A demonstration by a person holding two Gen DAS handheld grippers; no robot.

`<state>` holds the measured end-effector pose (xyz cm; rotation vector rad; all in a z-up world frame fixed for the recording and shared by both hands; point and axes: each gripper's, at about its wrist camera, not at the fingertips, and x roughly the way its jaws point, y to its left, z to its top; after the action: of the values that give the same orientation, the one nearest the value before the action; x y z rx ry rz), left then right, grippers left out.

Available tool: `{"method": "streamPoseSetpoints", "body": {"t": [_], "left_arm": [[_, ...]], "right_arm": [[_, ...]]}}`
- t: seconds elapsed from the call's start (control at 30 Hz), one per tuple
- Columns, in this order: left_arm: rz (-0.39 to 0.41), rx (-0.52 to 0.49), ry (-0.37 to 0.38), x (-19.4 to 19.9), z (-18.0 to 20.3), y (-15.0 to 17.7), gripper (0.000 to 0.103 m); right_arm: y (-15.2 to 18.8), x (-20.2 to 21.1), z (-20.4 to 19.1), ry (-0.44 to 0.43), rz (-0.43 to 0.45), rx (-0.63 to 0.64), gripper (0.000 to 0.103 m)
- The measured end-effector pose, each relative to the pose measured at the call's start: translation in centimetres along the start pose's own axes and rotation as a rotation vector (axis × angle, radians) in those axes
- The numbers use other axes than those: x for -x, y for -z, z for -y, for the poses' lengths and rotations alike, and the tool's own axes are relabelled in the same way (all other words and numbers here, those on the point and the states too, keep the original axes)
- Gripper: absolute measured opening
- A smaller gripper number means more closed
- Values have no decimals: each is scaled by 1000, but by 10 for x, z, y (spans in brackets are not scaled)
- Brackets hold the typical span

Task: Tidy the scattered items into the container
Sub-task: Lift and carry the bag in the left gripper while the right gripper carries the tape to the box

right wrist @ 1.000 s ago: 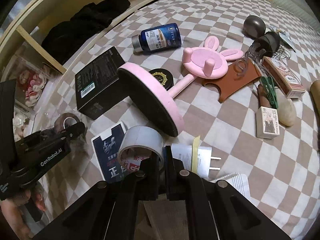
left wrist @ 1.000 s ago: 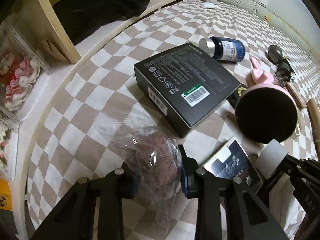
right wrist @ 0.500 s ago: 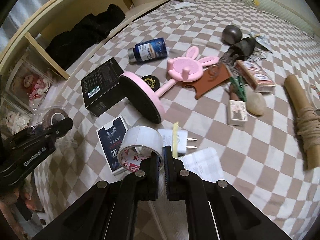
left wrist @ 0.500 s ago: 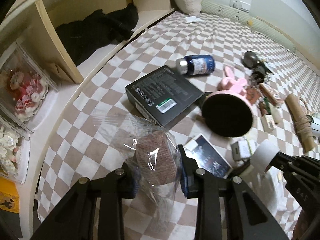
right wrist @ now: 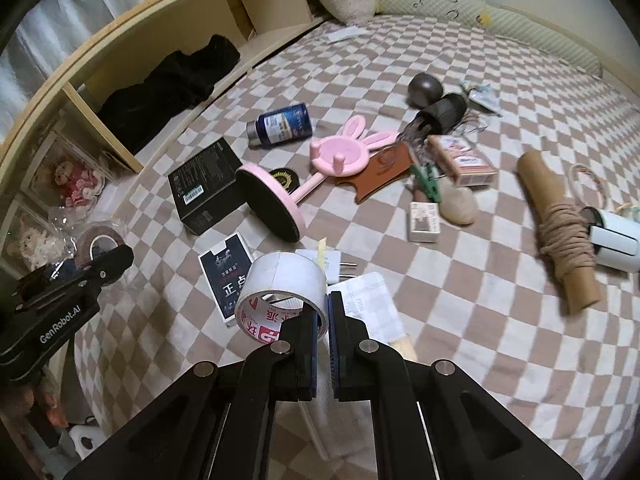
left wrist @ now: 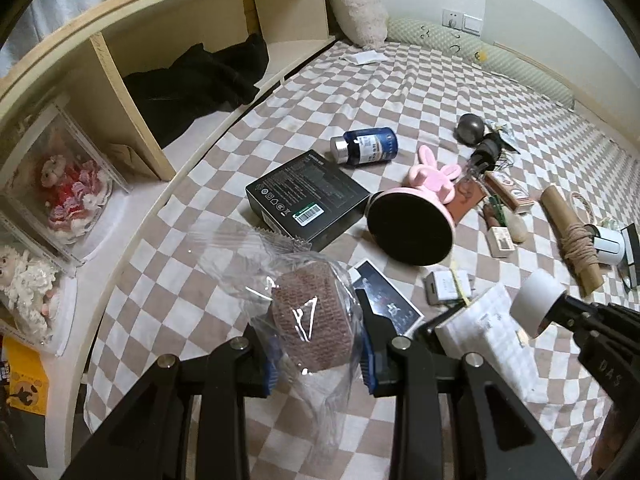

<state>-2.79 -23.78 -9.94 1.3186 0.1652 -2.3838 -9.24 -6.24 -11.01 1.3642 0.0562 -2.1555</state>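
My left gripper is shut on a brown tape roll in a clear plastic bag, held above the checkered bed. It also shows in the right wrist view. My right gripper is shut on the rim of a white tape roll, lifted off the bed; that roll also shows in the left wrist view. Scattered on the bed lie a black box, a blue bottle, a pink bunny mirror and a card pack. No container is visible.
A wooden shelf with black clothing and boxed dolls runs along the left. Further right lie a paper roll wound with twine, a white cylinder, a plug, paper sheets, small boxes and a dark ball.
Both grippers have risen and pulled back from the bed with their tape rolls held, so more of the bed and shelf shows.
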Motion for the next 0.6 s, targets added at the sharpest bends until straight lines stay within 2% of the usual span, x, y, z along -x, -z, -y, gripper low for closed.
{"method": "streamPoseSetpoints", "body": {"t": [0.2, 0.6], "left_arm": [[37, 5, 14, 24, 11, 3, 32], [106, -24, 88, 62, 53, -3, 32]], "right_arm": [[5, 33, 12, 36, 37, -2, 5], [16, 90, 52, 120, 113, -33, 5]]}}
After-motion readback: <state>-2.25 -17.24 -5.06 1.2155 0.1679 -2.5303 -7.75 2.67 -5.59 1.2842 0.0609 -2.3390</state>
